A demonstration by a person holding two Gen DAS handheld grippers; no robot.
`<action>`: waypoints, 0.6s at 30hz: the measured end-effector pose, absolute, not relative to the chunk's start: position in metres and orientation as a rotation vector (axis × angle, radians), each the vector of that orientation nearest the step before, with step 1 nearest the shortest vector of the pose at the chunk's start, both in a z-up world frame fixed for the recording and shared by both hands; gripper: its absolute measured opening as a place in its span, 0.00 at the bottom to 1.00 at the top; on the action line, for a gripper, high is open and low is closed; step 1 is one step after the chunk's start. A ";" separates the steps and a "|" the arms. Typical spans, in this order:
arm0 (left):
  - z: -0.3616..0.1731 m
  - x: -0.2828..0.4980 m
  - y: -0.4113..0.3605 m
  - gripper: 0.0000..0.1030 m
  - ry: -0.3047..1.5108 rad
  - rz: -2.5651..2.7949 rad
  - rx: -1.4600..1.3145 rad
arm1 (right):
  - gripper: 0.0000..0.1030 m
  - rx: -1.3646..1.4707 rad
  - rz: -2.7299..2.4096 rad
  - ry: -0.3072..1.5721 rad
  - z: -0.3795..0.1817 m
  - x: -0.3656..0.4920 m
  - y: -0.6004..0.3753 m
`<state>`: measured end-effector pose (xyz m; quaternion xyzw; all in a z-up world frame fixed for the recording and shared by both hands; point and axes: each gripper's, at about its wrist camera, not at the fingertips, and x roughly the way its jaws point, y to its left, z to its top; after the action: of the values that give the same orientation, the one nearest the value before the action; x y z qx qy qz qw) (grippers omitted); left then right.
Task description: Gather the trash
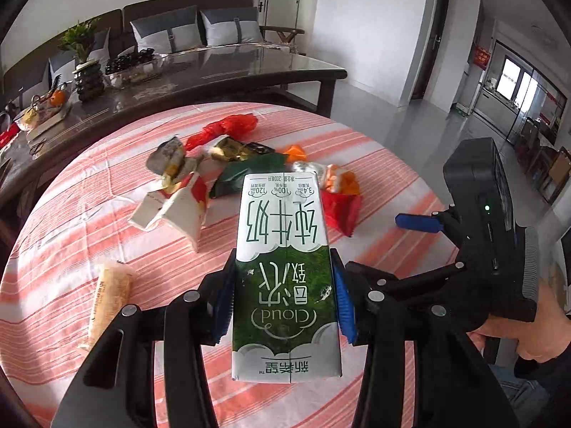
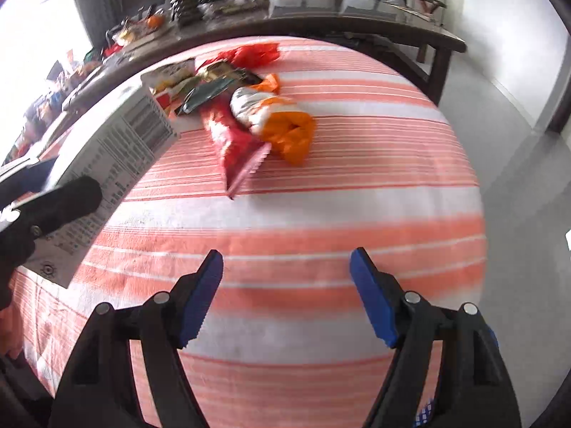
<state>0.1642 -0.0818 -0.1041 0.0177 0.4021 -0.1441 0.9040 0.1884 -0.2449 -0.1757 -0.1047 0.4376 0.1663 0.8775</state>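
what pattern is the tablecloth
Orange-pink and white stripes on the tablecloth, clearest in the right wrist view.

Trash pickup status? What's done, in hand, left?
Done: nothing visibly binned; no bin in view. In hand: left gripper is shut on the milk carton, lifted off the striped tablecloth. Right gripper is open and empty. Left: the red snack bag, orange wrapper, green packet and other wrappers.

green-and-white milk carton (image 1: 285, 274) raised above the striped table, near; crumpled wrappers (image 1: 228, 157) heaped beyond it, far centre.
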 end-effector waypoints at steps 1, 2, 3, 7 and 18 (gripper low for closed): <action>-0.105 0.166 -0.070 0.46 0.831 -0.274 0.027 | 0.86 -0.229 0.362 0.894 -0.177 0.199 -0.230; -0.106 0.167 -0.060 0.45 0.829 -0.252 0.018 | 0.94 -0.226 0.364 0.897 -0.179 0.212 -0.219; -0.106 0.168 -0.050 0.45 0.827 -0.233 0.007 | 0.96 -0.199 0.364 0.917 -0.181 0.226 -0.212; -0.105 0.175 -0.025 0.45 0.815 -0.198 -0.046 | 0.96 -0.160 0.345 0.930 -0.181 0.246 -0.205; -0.105 0.183 0.003 0.45 0.794 -0.268 -0.159 | 0.96 -0.158 0.346 0.929 -0.180 0.245 -0.206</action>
<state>0.1835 0.0032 -0.1052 -0.0772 0.3852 -0.1299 0.9104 0.2450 -0.2064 -0.1802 -0.0759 0.4451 0.1660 0.8767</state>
